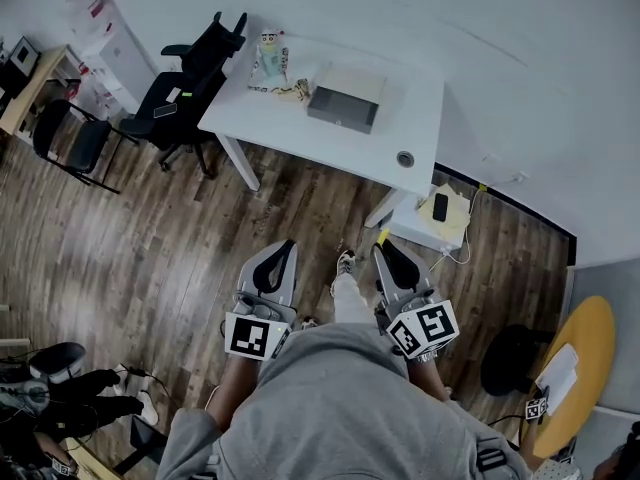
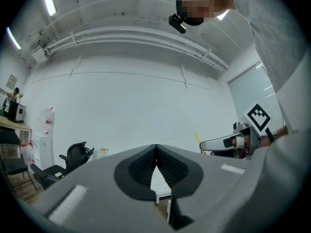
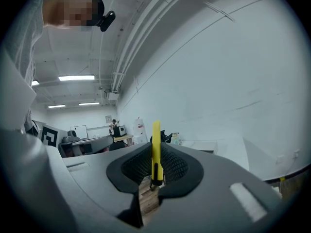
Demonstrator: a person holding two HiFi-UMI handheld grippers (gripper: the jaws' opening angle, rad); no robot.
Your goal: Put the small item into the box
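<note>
**Yellow item clamped in right tool, box well away on the worktop**

The person stood on a dark wood-plank floor (image 1: 150, 238) with both tools held low and close to the body, pointing forward. The right tool (image 3: 155, 152) was closed on a slim yellow plastic stick-shaped item (image 3: 156, 140). The item stood upright between the ribbed black pads, its dark lower end sat at the throat of the jaws, and its yellow upper end rose above the tips. In the head view a short yellow tip showed at the front of that tool. The left tool (image 2: 156, 148) had its jaws brought together so that the pad tips touched, with nothing held between them.

A flat grey rectangular box (image 1: 347, 96) lay on the white rectangular worktop (image 1: 300, 133), well apart from both tools and ahead of the person. Beside the box, toward the worktop's left end, stood a small pale green and white toy figure (image 1: 269, 60). A black office chair (image 1: 190, 88) was near that same end of the worktop. A low white stand (image 1: 445, 218) carrying a small black object sat on the floor by the worktop's right leg. A round yellow table (image 1: 585, 368) was at the far right.
</note>
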